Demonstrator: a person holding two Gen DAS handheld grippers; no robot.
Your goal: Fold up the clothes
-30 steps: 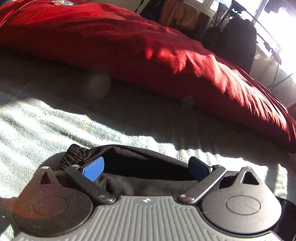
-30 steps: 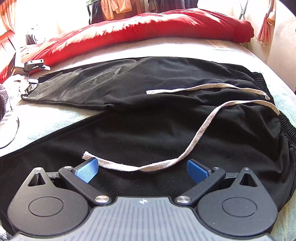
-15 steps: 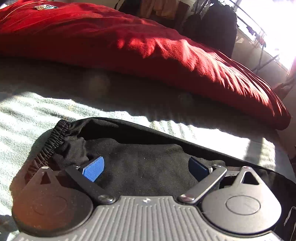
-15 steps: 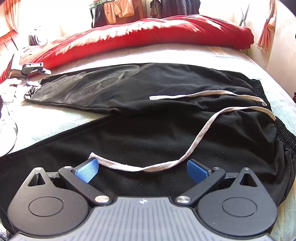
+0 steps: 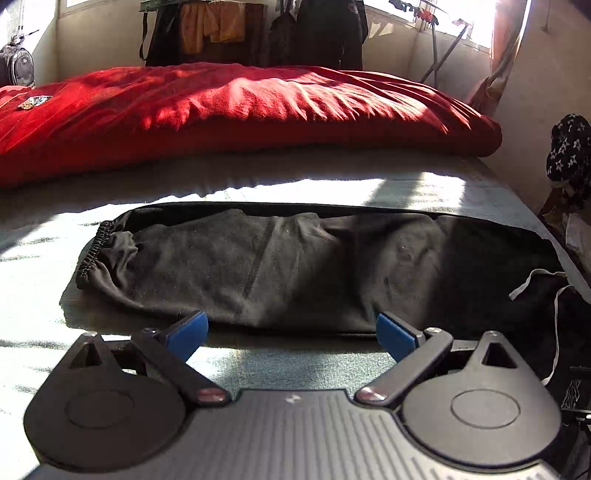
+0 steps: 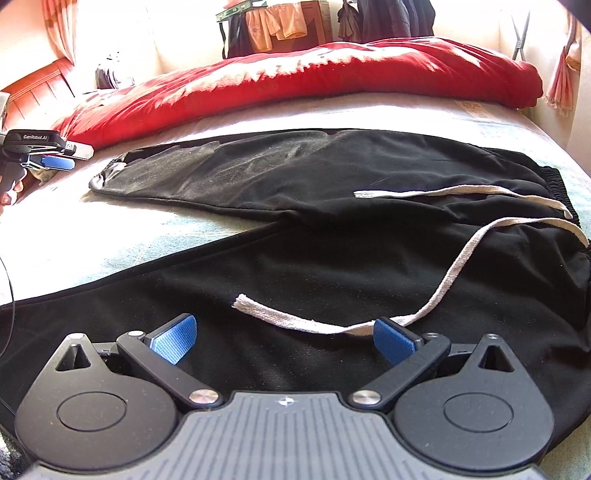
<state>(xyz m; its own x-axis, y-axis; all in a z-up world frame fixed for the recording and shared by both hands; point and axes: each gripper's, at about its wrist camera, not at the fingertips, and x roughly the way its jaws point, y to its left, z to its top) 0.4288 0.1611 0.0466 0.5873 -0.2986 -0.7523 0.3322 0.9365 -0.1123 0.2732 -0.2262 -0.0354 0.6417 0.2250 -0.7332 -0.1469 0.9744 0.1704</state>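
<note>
- Black trousers (image 6: 332,229) lie spread flat on the bed (image 6: 155,236), legs toward the left of the right wrist view, elastic waistband (image 6: 565,199) at the right.
- Landmark: the trousers. Red duvet (image 6: 332,70) lies behind them, along the far side of the bed.
- White drawstring (image 6: 424,314) trails in two strands from the waistband across the trousers' front; the longer strand ends just ahead of the right tongs (image 6: 284,339).
- Right tongs: jaws spread wide, gripping nothing, over the near trouser leg; the drawstring passes just beside the right-hand blue pad (image 6: 391,341).
- Left tongs (image 5: 291,332): jaws spread wide, empty, over bare bed sheet (image 5: 295,365) just short of the trousers' (image 5: 295,266) near edge.
- In the left wrist view the elastic ankle cuff (image 5: 90,254) sits at the far-leg's left end.
- In the right wrist view the left tongs (image 6: 51,160) appear left of that leg's end; body reads "GenRobot.AI".
- Hanging clothes (image 6: 277,26) stand beyond the duvet; no other legible writing.
</note>
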